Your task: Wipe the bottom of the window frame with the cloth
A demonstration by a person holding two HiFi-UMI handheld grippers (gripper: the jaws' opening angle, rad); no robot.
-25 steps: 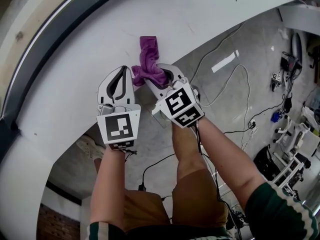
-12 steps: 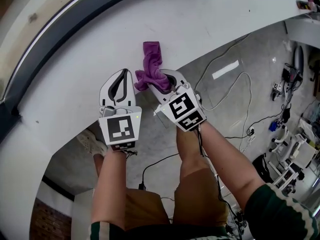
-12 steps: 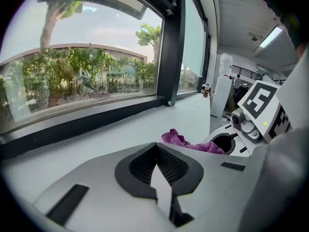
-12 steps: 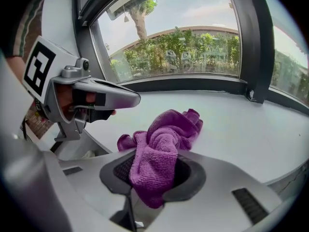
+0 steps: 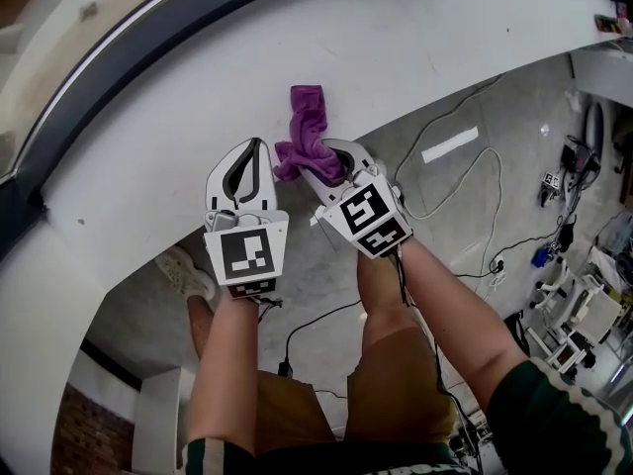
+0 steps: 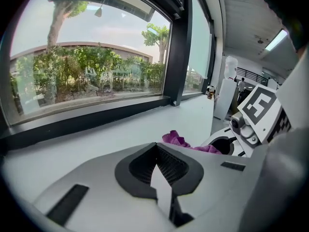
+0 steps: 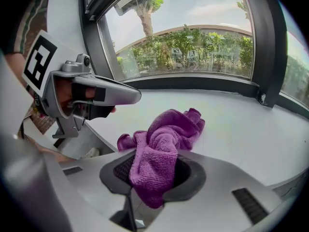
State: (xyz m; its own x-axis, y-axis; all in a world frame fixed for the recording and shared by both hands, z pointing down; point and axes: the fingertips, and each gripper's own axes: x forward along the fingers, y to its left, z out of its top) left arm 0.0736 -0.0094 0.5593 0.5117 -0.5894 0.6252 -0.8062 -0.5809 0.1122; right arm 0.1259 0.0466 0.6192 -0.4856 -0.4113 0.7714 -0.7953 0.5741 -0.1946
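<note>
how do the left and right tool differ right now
The right tool is shut on the purple cloth; the left tool is shut on nothing. The right tool is tilted leftward; the left tool points straight ahead. Both reach over the white sill.

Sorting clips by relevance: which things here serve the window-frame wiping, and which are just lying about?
Job: purple microfibre cloth; right gripper clamped on it; dark window-frame bottom rail; white sill; left gripper, shut, empty.
Lying about: white cables and white strip on grey floor.
</note>
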